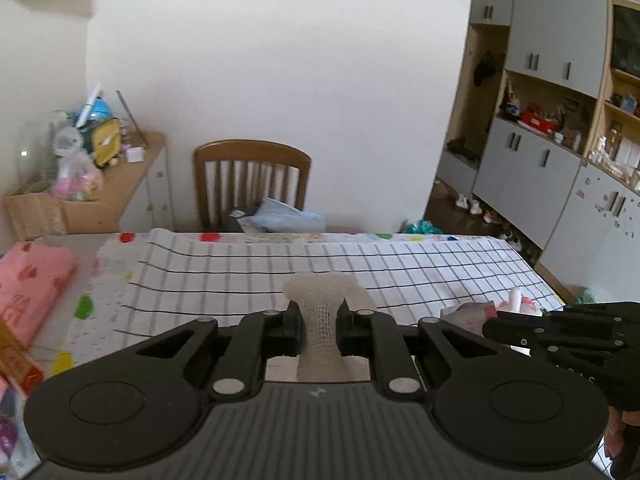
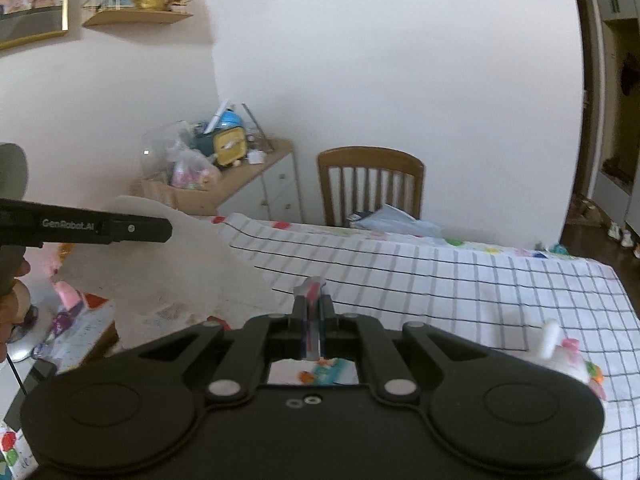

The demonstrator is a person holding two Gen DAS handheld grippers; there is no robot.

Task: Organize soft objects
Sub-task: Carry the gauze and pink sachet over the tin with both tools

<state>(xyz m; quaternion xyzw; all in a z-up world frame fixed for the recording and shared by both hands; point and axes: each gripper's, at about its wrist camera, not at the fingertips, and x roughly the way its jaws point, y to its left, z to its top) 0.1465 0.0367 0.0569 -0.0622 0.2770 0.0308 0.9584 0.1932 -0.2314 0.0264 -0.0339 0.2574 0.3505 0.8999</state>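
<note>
My left gripper (image 1: 319,322) is shut on a white foam mesh sleeve (image 1: 322,304), held above the checked cloth on the table (image 1: 400,268). My right gripper (image 2: 314,308) is shut on a thin plastic packet with pink and blue print (image 2: 313,292); it also shows in the left wrist view (image 1: 476,312), beside the right gripper body at the right edge. A white plush toy with a pink bow (image 2: 560,354) lies on the cloth to the right. The left gripper's arm (image 2: 100,227) crosses the left of the right wrist view.
A folded pink cloth (image 1: 32,280) lies at the table's left. A wooden chair (image 1: 252,180) with blue fabric on its seat stands behind the table. A cluttered sideboard (image 1: 100,168) is at left, cabinets (image 1: 540,140) at right. Colourful packets (image 2: 68,320) lie at left.
</note>
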